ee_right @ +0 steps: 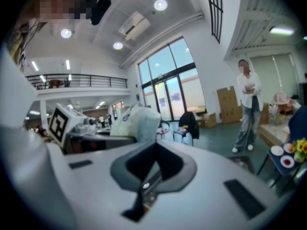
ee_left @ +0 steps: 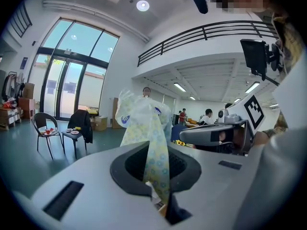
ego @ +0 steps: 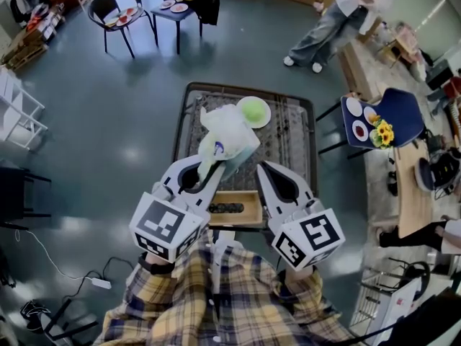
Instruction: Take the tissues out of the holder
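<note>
My left gripper [ego: 196,177] is shut on a tail of the tissue pack [ego: 226,138], a white and pale-yellow plastic bundle with a blue mark. The pack hangs in the air over the table [ego: 292,144]. In the left gripper view the pack [ee_left: 143,119] rises out of the closed jaws of the left gripper [ee_left: 159,196]. The wooden holder [ego: 235,208] lies at the table's near edge between both grippers, with something dark inside. My right gripper [ego: 268,173] stays beside it, shut and empty. The right gripper [ee_right: 145,189] sees the pack [ee_right: 137,122] to its left.
A green plate [ego: 254,112] lies on the table's far side. A blue chair [ego: 392,114] with small dishes and yellow flowers stands to the right. A black chair [ego: 115,11] and a side table [ego: 177,10] are far back. A person [ego: 338,20] stands at the back right.
</note>
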A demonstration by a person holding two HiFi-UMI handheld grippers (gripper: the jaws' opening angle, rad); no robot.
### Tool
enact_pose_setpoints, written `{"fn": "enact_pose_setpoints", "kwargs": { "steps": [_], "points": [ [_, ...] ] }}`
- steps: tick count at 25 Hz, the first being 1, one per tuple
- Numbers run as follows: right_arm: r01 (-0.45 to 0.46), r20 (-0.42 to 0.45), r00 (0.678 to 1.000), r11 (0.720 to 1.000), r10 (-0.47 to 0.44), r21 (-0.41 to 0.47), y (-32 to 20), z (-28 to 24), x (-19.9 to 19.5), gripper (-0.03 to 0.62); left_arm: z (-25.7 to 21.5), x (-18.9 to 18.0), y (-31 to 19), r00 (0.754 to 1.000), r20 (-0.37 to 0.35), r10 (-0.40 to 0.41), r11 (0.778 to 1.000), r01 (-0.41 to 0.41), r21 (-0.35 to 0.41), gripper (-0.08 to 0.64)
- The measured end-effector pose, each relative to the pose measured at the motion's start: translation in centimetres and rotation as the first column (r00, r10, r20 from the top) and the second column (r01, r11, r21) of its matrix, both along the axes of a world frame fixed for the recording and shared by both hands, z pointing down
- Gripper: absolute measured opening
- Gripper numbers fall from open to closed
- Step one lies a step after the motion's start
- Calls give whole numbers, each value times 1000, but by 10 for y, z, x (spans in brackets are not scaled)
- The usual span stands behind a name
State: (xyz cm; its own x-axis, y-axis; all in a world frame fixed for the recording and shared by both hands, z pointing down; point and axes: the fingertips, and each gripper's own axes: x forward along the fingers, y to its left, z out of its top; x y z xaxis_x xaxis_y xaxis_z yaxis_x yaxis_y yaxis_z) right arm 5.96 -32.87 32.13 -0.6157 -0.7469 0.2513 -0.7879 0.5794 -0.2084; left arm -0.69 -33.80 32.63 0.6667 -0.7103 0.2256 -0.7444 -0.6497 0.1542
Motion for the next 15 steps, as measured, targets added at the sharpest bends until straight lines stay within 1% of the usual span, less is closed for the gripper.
{"fn": "enact_pose_setpoints", "kwargs": {
  "steps": [15],
  "points": [
    [14, 0, 1000, 1000, -14, -25, 4, 11, -1, 9, 1, -5, 7, 1000, 18, -21, 1000, 21, 2, 38]
  ]
}}
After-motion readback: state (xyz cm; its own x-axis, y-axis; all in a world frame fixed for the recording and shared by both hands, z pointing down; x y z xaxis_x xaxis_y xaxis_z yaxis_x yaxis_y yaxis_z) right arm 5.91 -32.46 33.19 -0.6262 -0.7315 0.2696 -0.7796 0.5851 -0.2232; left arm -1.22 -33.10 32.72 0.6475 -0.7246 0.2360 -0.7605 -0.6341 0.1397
